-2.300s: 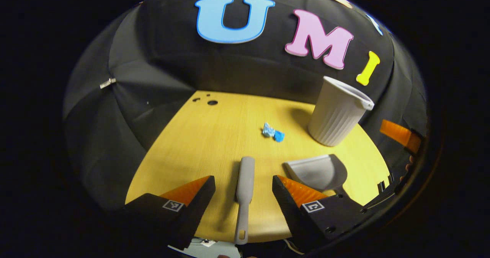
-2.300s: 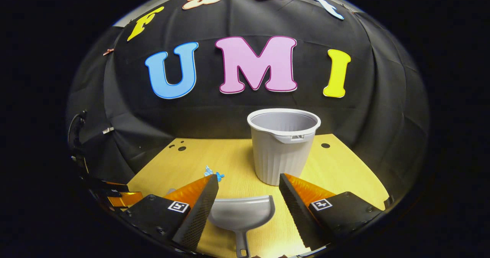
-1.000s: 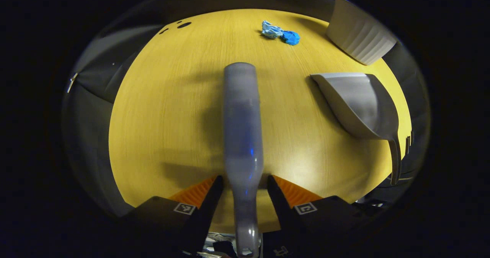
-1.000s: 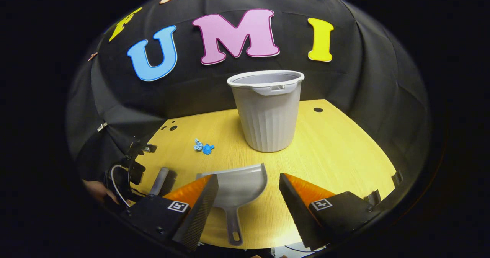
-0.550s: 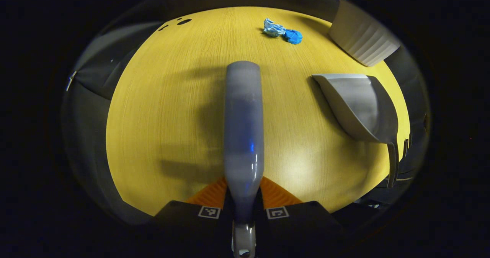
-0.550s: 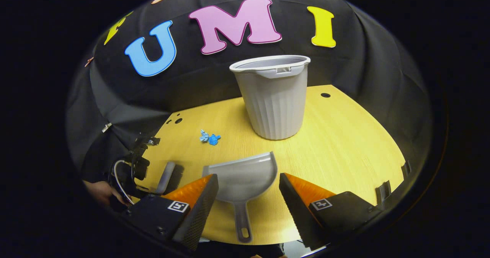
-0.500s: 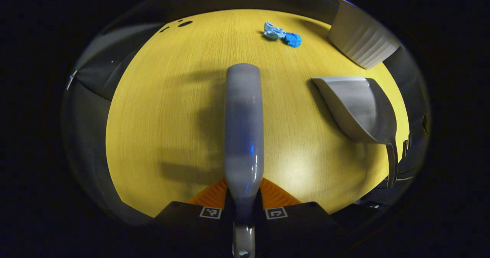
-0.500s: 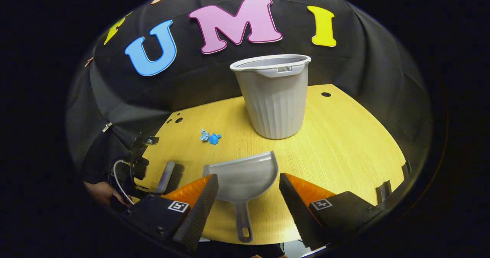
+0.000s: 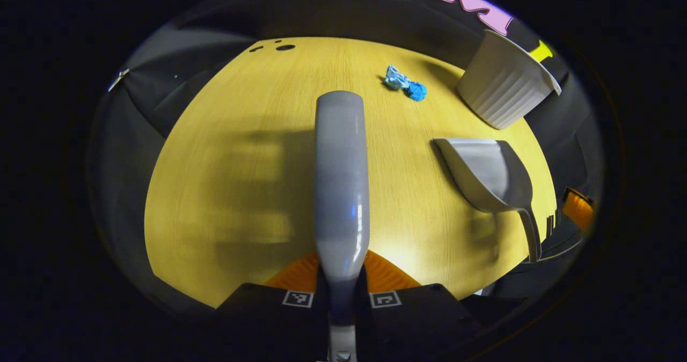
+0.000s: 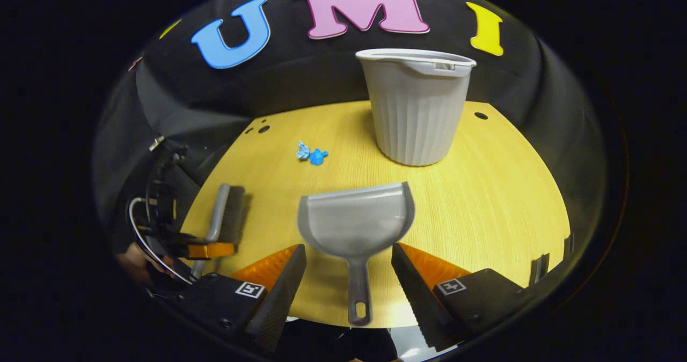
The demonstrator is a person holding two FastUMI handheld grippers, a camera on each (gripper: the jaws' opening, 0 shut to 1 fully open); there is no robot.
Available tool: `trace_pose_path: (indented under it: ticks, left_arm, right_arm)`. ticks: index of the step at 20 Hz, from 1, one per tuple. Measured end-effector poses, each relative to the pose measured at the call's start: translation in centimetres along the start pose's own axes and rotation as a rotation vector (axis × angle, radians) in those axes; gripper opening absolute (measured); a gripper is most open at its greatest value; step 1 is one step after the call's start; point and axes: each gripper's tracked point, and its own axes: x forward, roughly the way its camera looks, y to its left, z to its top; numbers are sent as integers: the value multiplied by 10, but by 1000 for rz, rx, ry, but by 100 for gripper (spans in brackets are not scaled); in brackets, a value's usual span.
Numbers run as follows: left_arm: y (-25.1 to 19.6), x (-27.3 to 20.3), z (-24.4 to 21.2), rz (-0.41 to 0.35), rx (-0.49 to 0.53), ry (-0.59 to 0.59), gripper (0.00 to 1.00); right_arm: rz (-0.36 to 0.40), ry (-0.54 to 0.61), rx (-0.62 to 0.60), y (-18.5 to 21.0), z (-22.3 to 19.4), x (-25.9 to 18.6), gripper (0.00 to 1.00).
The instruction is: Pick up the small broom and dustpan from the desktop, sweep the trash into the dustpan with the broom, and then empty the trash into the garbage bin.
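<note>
left gripper view
count: 1 broom [image 9: 342, 179], 1 dustpan [image 9: 485, 173], 1 bin [image 9: 504, 89], 1 blue trash clump [image 9: 406, 82], 1 table [image 9: 231, 179].
left gripper [image 9: 341, 282]: fingers closed tight on the broom's neck from both sides, handle running back between them toward the camera; broom head points forward over the table, looks lifted off it, shadow blurred beneath.
dustpan: on the table to the right of the broom, apart from it, mouth toward the far side, handle toward the near edge.
trash: on the table beyond the broom tip, a bit right, near the bin's base but not touching.
bin: far right, upright on the table.
right gripper [image 9: 577, 209]: a finger shows at the far right edge, just past the dustpan handle.
in the way: broom covers the table's middle strip.

right gripper view
count: 1 dustpan [image 10: 356, 223], 1 bin [image 10: 416, 104], 1 trash clump [image 10: 312, 153], 1 broom [image 10: 223, 217].
right gripper [image 10: 349, 276]: fingers wide apart, nothing held; dustpan handle lies between them, touching neither finger.
dustpan: flat on the table, mouth facing the bin.
bin: beyond the dustpan, slightly right, open top.
trash: left of the bin, between broom and bin, clear path from both.
left gripper [image 10: 206, 250]: low left, clamped on the broom handle; cable looped beside it, part of a hand [image 10: 131, 260] behind.
</note>
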Motion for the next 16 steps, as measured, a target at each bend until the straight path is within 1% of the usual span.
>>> trace_pose_path:
  ticks: [3,5,7,9,10,11,12,14,16]
  left_arm:
    - [10,-18,3,2,14,-49,24]
    - [20,-30,3,6,32,-77,24]
    - [28,-41,-2,3,30,-87,24]
    - [37,-50,-8,1,26,-93,23]
    - [43,-53,-13,8,29,-98,24]
    - [49,-57,-17,17,28,-99,21]
    - [54,-59,-24,26,19,-95,24]
    - [58,-64,-35,28,-16,-81,23]
    - [61,-67,-42,32,-25,-63,24]
  right_arm:
    - [-76,101,-29,-10,-22,19,99]
    - [-103,186,-44,-12,-40,34,99]
    - [-118,244,-62,-13,-55,48,100]
    - [-156,259,-76,-22,-60,61,99]
    - [-167,265,-64,-24,-61,65,98]
    - [-169,270,-41,-24,-63,70,99]
    - [-170,276,-15,-25,-64,76,99]
    - [-168,293,22,-24,-66,85,98]
    - [-173,322,17,-26,-73,91,98]
